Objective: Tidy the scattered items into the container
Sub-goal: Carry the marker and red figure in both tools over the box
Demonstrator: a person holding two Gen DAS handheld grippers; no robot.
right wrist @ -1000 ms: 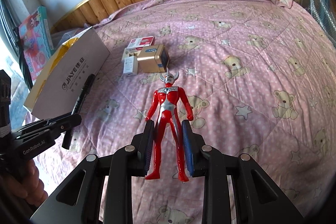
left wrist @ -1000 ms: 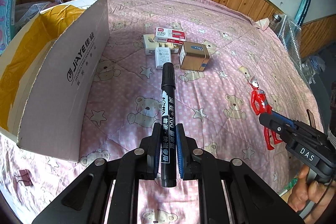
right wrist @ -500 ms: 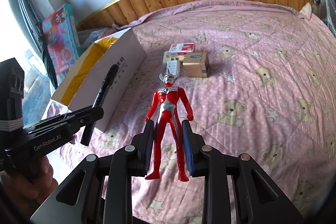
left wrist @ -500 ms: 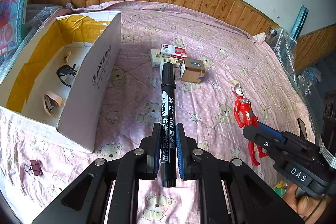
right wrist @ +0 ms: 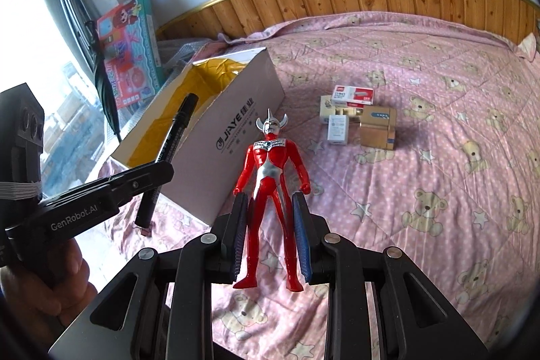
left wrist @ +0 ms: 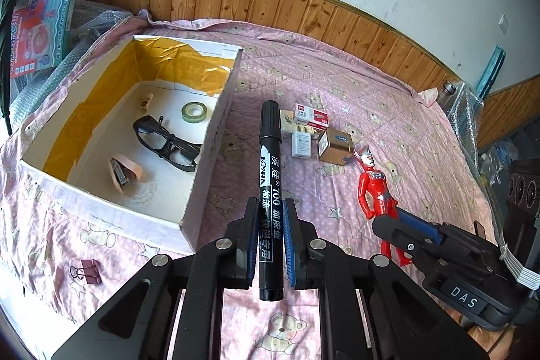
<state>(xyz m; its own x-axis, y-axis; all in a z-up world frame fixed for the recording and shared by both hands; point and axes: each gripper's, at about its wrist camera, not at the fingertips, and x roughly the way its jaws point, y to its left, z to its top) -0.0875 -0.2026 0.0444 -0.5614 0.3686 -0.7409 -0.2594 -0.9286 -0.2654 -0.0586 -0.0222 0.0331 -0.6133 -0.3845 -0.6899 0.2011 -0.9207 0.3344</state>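
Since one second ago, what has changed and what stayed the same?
Both grippers rose. The left gripper carried the black marker up so the box interior shows; the right gripper lifted the red figure off the bedspread. Both grasps stayed shut; the small boxes did not move.

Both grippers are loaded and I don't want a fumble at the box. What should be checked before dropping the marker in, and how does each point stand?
1. Left gripper shut on marker: ok.
2. Right gripper shut on figure: ok.
3. Box open on top: ok.
4. Free floor beside glasses and tape: ok.
5. Marker over the opening: not ok, it is over the bedspread beside the box wall.
6. Grippers apart: ok.
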